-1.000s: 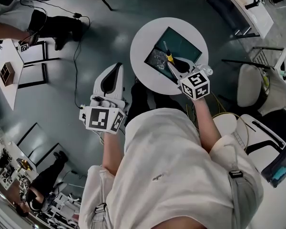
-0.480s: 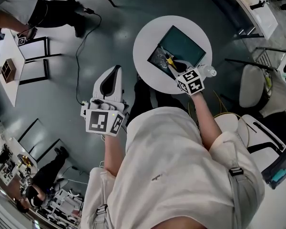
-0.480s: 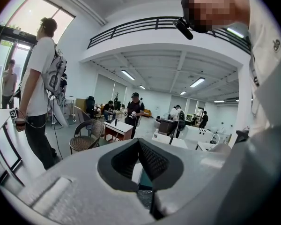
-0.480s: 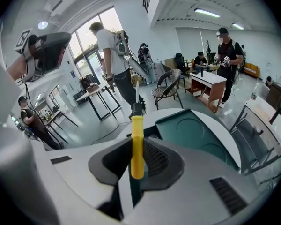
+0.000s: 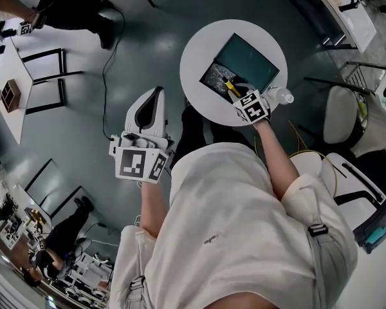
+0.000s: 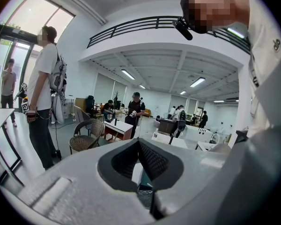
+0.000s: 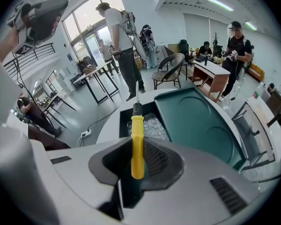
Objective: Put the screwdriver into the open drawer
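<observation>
A yellow-handled screwdriver (image 7: 136, 135) with a black collar is clamped in my right gripper (image 7: 139, 150), its shaft pointing away from me. It hangs over the open drawer (image 7: 152, 125), which is lined with bubble wrap and pulled out of a dark green box (image 7: 196, 121). In the head view the right gripper (image 5: 235, 93) and screwdriver (image 5: 228, 85) sit above the drawer (image 5: 212, 77) on the round white table (image 5: 196, 56). My left gripper (image 5: 154, 95) hangs over the floor to the table's left, shut with nothing in it (image 6: 139, 158).
A clear plastic bottle (image 5: 280, 96) lies at the table's right edge. White chairs (image 5: 338, 114) stand to the right. A black cable (image 5: 106, 56) runs across the grey floor, and a person's legs (image 5: 77, 8) show at the top left beside white desks (image 5: 9, 89).
The right gripper has shifted a little left with the screwdriver, staying over the open drawer. The left gripper has hardly moved. The person at the top left has walked on.
</observation>
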### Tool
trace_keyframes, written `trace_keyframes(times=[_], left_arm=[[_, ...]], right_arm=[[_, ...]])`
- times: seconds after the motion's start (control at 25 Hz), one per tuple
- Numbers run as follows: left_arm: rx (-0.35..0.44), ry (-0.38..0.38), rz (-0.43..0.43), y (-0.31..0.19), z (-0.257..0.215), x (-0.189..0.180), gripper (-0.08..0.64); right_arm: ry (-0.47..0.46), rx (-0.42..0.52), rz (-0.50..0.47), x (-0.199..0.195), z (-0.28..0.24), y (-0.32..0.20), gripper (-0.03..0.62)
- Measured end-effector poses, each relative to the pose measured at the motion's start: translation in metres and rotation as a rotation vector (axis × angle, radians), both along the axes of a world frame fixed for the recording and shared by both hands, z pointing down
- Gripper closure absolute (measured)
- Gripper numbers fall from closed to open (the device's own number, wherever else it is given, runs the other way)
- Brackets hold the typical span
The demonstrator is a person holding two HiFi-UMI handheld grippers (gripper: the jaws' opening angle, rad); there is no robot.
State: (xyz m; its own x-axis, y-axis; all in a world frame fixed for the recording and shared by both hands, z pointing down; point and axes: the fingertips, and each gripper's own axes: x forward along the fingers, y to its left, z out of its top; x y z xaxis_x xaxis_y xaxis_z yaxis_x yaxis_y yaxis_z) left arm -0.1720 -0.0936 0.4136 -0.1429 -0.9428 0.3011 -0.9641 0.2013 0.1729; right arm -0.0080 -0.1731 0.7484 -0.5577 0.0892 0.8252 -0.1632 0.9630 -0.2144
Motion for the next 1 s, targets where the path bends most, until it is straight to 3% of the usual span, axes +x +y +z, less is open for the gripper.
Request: trace_keyframes(times=[0.76,1.0], left_arm=[[-0.017,0.002,0.016,-0.001,0.01,0.002,0.549],[-0.023,0.002,0.013,0.002,0.012,0.006,0.549]], right_arm=[[0.191,0.009,0.021,0.009,0.064,-0.006,0.514],[0.208,0.006,0.042,0.009,0.069,-0.011,0.512]])
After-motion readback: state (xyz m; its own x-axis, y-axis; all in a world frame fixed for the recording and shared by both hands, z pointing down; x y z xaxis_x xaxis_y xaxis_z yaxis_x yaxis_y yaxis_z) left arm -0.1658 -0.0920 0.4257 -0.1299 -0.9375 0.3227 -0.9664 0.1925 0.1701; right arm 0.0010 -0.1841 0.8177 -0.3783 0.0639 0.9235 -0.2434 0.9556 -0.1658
